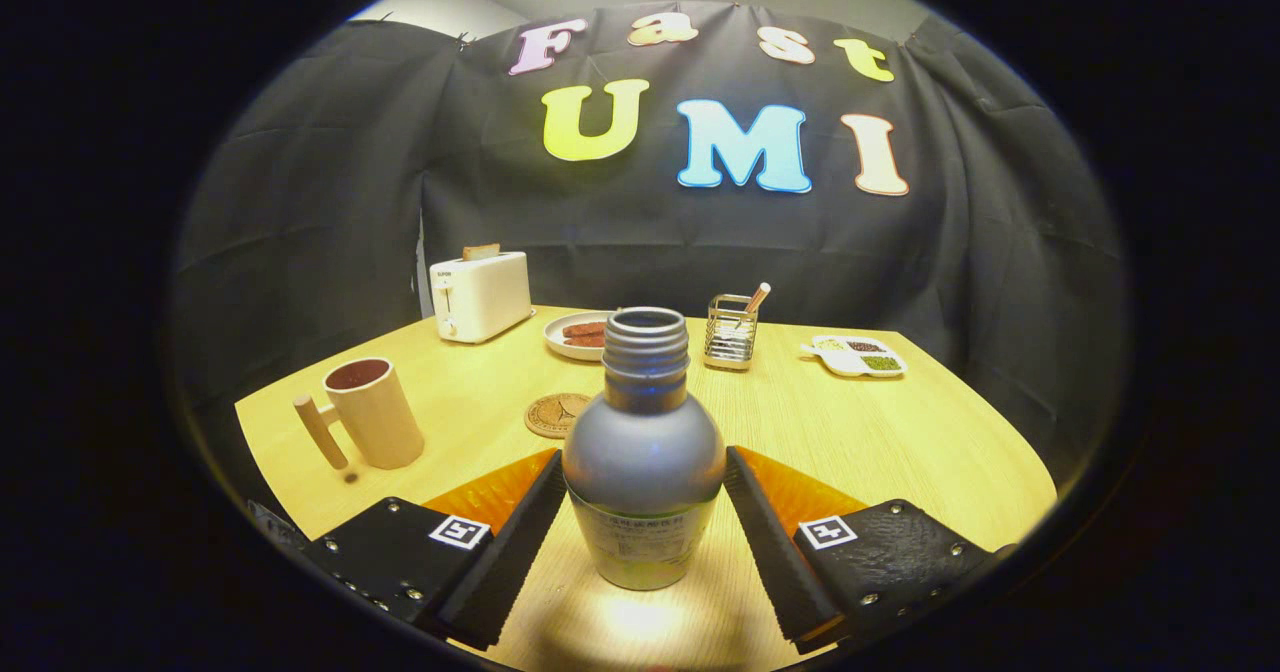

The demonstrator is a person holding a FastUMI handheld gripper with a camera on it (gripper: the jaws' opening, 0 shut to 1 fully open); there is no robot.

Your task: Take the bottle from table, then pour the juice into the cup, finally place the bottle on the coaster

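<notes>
Bottle (644, 452) first: it stands upright on the table (900, 432), close to the near edge, right between the two fingers of the gripper (644, 512). Its cap is off and the mouth is open. The fingers sit one on each side of its round body. They look like they touch it, but I cannot tell for sure if both are pressing yet, so the hold may not be firm.

Just behind the bottle, a bit to the left, lies the round coaster (556, 414), flat on the wood. Further left, near the left edge of the table, stands the cup (370, 414) with a stick handle pointing toward the near side. It looks like there is something dark inside.

Along the far edge are a toaster (480, 295), a plate (580, 336) with food, a wire holder (730, 331) and a small snack tray (858, 356).

What could go wrong? The bottle is smooth and round, so it could slip or tip if the fingers are not tight when it is lifted. With no cap on, a tip would spill juice on the table. The cup is well off to the side, so a fast swing there could slosh juice out early or knock the cup over.
</notes>
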